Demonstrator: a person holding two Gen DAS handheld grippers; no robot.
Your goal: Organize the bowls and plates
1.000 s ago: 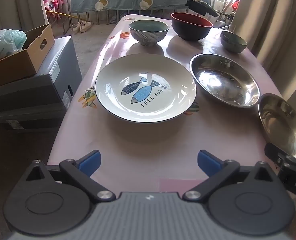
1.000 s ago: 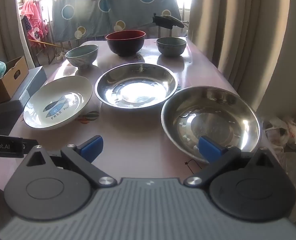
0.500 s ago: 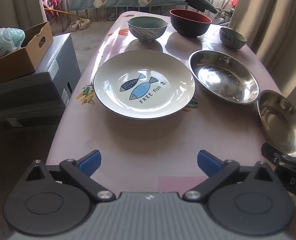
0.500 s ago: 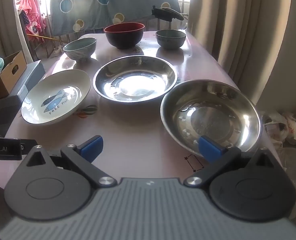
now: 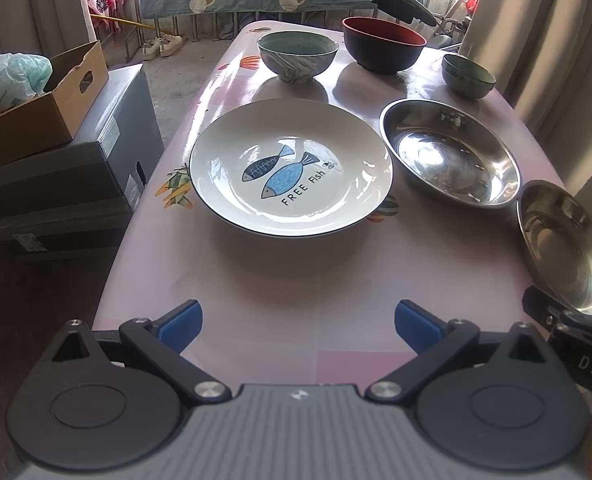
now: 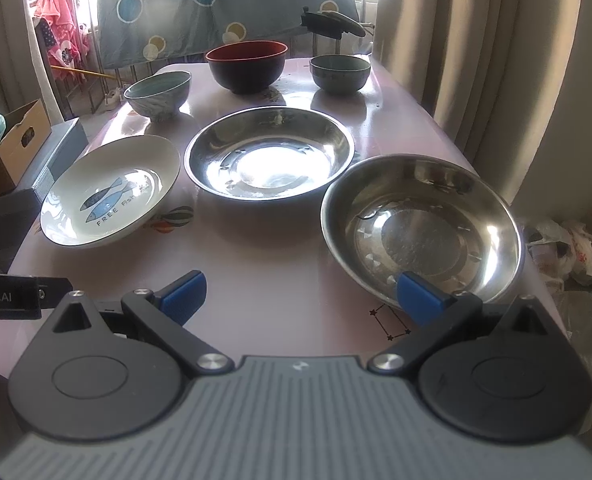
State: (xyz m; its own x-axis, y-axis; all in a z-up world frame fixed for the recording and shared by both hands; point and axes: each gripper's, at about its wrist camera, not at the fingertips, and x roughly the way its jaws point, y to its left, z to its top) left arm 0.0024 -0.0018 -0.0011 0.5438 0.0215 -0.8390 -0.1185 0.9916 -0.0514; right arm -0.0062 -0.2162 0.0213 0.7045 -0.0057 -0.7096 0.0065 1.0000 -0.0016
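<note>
The near steel plate [image 6: 420, 228] lay just ahead of the right gripper [image 6: 300, 294], closer than the left gripper [image 5: 298, 322]. Both sets of fingers stood wide and empty.

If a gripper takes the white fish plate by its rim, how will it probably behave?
The fish plate looks like glazed ceramic, so probably stiff, rather heavy and breakable. Its glossy surface reflects light, so the fingers may slip. Held at one edge, the wide plate would likely tilt downward; its raised rim does offer a grip.
</note>
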